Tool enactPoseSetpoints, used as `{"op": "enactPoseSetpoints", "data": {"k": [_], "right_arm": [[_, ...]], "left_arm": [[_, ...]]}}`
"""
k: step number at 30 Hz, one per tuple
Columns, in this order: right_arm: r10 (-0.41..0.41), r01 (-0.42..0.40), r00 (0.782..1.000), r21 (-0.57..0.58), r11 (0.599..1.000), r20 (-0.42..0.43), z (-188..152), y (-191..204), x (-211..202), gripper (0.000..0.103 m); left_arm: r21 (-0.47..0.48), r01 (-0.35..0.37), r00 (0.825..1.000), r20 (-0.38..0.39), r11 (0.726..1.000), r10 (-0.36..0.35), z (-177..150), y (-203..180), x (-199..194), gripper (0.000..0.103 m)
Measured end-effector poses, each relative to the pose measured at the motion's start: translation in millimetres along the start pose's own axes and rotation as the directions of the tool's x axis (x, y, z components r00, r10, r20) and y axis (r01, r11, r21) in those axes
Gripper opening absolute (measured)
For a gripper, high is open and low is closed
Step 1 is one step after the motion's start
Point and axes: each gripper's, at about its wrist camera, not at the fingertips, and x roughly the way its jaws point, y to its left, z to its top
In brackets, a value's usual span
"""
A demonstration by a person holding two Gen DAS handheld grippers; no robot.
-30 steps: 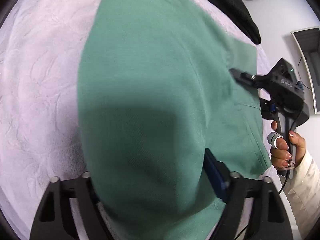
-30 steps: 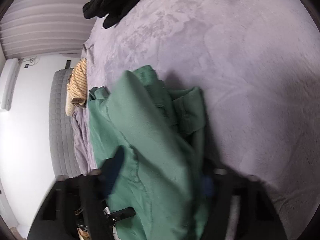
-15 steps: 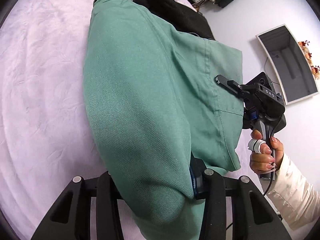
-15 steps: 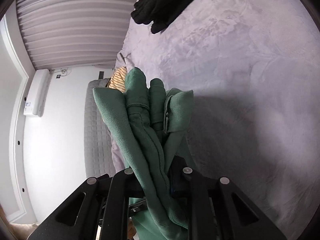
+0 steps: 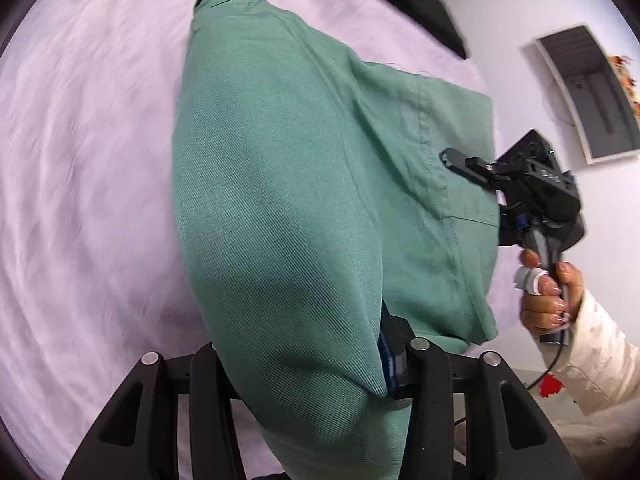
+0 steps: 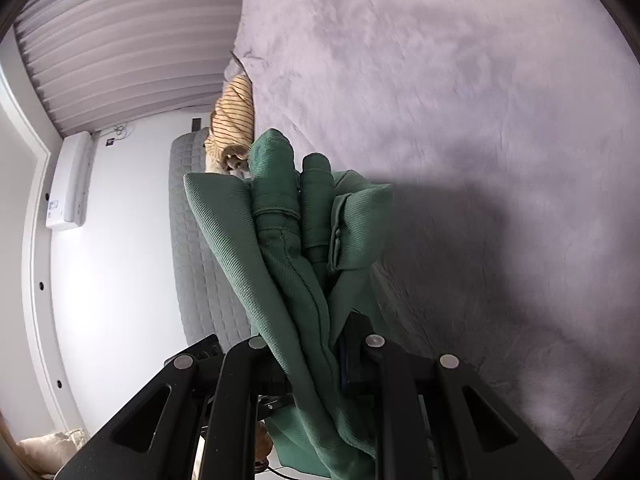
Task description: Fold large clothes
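Garment: green trousers [image 5: 288,184] of ribbed twill, folded into a thick bundle and lifted over the lilac bedspread [image 5: 80,160].
Long axis, left wrist view: runs from the bottom centre of the frame, between the fingers, up to a narrow end near the top centre; that far end points up and slightly left.
Wide part: a flatter panel with a stitched seam spreads toward the right of the frame and ends in a straight hem at the right centre.
Left gripper [image 5: 308,376]: jaws pressed on the thick fold at the bottom centre; they closed and then eased a little wider just now, and the cloth fills the gap between them.
Right gripper [image 6: 316,360]: jaws narrow and clamped on several bunched layers; they have just closed in on them.
Long axis, right wrist view: the layers stand up from the fingers as rolled ridges toward the frame centre, tips pointing up.
Right hand [image 5: 548,296]: at the right edge of the left wrist view, wrapped round the gripper handle, cream sleeve [image 5: 592,364] below it.
Black garment [image 5: 416,12]: upper right on the bedspread, apart from the trousers.
Striped cloth [image 6: 234,120]: yellow, at the bed's edge in the upper left centre of the right wrist view, behind the green tips.
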Motion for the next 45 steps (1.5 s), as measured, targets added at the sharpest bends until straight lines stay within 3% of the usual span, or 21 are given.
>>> {"op": "enactPoseSetpoints", "data": {"k": [2, 4, 6, 8, 10, 11, 13, 14, 16, 17, 19, 21, 23, 26, 28, 32, 38, 40, 42, 43, 45], "right_arm": [[-0.110, 0.110, 0.994, 0.012, 0.994, -0.028, -9.1, -15.1, 21.1, 0.019], [-0.224, 0.224, 0.974, -0.003, 0.974, -0.028, -11.8, -21.1, 31.6, 0.021], [-0.299, 0.299, 0.954, -0.018, 0.954, -0.005, -13.1, -12.4, 25.4, 0.038], [-0.419, 0.422, 0.907, -0.100, 0.901, 0.047, -18.7, 6.9, 13.8, 0.056], [-0.528, 0.543, 0.840, -0.186, 0.819, 0.124, -26.9, 29.7, 3.3, 0.056], [-0.535, 0.558, 0.830, -0.213, 0.802, 0.159, -29.1, 39.2, -1.5, 0.056], [-0.502, 0.534, 0.845, -0.229, 0.814, 0.184, -28.1, 48.8, -5.3, 0.056], [-0.504, 0.533, 0.845, -0.230, 0.814, 0.177, -25.5, 48.9, -0.6, 0.053], [-0.514, 0.534, 0.845, -0.224, 0.815, 0.145, -19.2, 42.5, 15.1, 0.018], [-0.519, 0.536, 0.844, -0.223, 0.814, 0.134, -19.6, 39.7, 19.2, 0.007], [-0.536, 0.567, 0.824, -0.293, 0.770, 0.183, -26.1, 55.0, 19.6, 0.007], [-0.582, 0.625, 0.779, -0.344, 0.700, 0.232, -31.3, 59.7, 13.4, 0.006], [-0.618, 0.650, 0.759, -0.313, 0.693, 0.207, -25.4, 41.5, 10.6, 0.006], [-0.663, 0.678, 0.731, -0.285, 0.678, 0.161, -7.5, 6.0, 22.6, 0.007], [-0.668, 0.678, 0.730, -0.279, 0.680, 0.143, -1.0, -8.5, 27.6, 0.007], [-0.638, 0.649, 0.759, -0.245, 0.721, 0.133, -1.9, -5.8, 14.0, 0.008], [-0.643, 0.661, 0.749, -0.248, 0.709, 0.158, -36.2, 28.0, -22.0, 0.012], [-0.633, 0.649, 0.758, -0.285, 0.706, 0.158, -59.5, 44.0, -26.0, 0.012], [-0.613, 0.620, 0.778, -0.312, 0.719, 0.133, -80.6, 53.3, -28.0, 0.014], [-0.615, 0.615, 0.780, -0.324, 0.719, 0.114, -90.9, 55.4, -26.8, 0.018], [-0.640, 0.631, 0.762, -0.335, 0.700, 0.097, -113.9, 54.5, -26.4, 0.053]], "left_arm": [[-0.050, -0.076, 0.996, -0.046, 0.996, 0.074, -12.9, 20.2, 17.9, 0.054], [-0.096, -0.059, 0.997, -0.046, 0.994, 0.055, -21.4, 33.5, 18.4, 0.056], [-0.087, -0.045, 0.999, -0.013, 0.995, 0.044, -25.1, 34.7, 3.1, 0.056], [-0.050, -0.065, 0.997, 0.026, 0.997, 0.067, -32.4, 41.4, -23.2, 0.056], [-0.035, -0.102, 0.989, 0.101, 0.994, 0.105, -33.6, 43.2, -45.4, 0.057], [-0.038, -0.117, 0.984, 0.131, 0.992, 0.121, -33.0, 47.5, -52.5, 0.057], [-0.071, -0.145, 0.974, 0.168, 0.987, 0.155, -20.1, 64.3, -67.0, 0.057], [-0.092, -0.151, 0.972, 0.168, 0.984, 0.164, -14.4, 69.9, -65.3, 0.057], [-0.118, -0.176, 0.968, 0.159, 0.977, 0.194, -4.8, 77.1, -55.7, 0.057], [-0.116, -0.196, 0.965, 0.156, 0.974, 0.213, 0.7, 65.3, -46.3, 0.057], [-0.084, -0.221, 0.959, 0.161, 0.972, 0.232, 3.9, 42.9, -31.8, 0.057], [-0.055, -0.246, 0.956, 0.148, 0.968, 0.252, -4.2, 36.0, -20.6, 0.057], [-0.038, -0.274, 0.950, 0.146, 0.961, 0.276, -3.9, 29.2, -2.9, 0.074], [-0.034, -0.282, 0.949, 0.137, 0.959, 0.284, -2.3, 25.7, 13.8, 0.074], [-0.040, -0.281, 0.949, 0.133, 0.959, 0.284, -1.9, 24.6, 12.9, 0.074], [0.004, -0.311, 0.943, 0.122, 0.950, 0.308, -5.2, 15.8, 1.2, 0.074], [0.118, -0.224, 0.973, 0.077, 0.967, 0.216, -33.8, -4.3, -13.2, 0.074], [0.171, -0.238, 0.971, 0.032, 0.956, 0.236, -48.7, -9.5, -0.4, 0.074], [0.232, -0.283, 0.957, 0.002, 0.931, 0.290, -68.6, -8.8, 18.0, 0.074], [0.236, -0.287, 0.956, 0.004, 0.928, 0.294, -77.0, -5.6, 21.6, 0.074], [0.207, -0.279, 0.959, 0.012, 0.938, 0.282, -86.4, 2.1, 23.9, 0.075]]}}
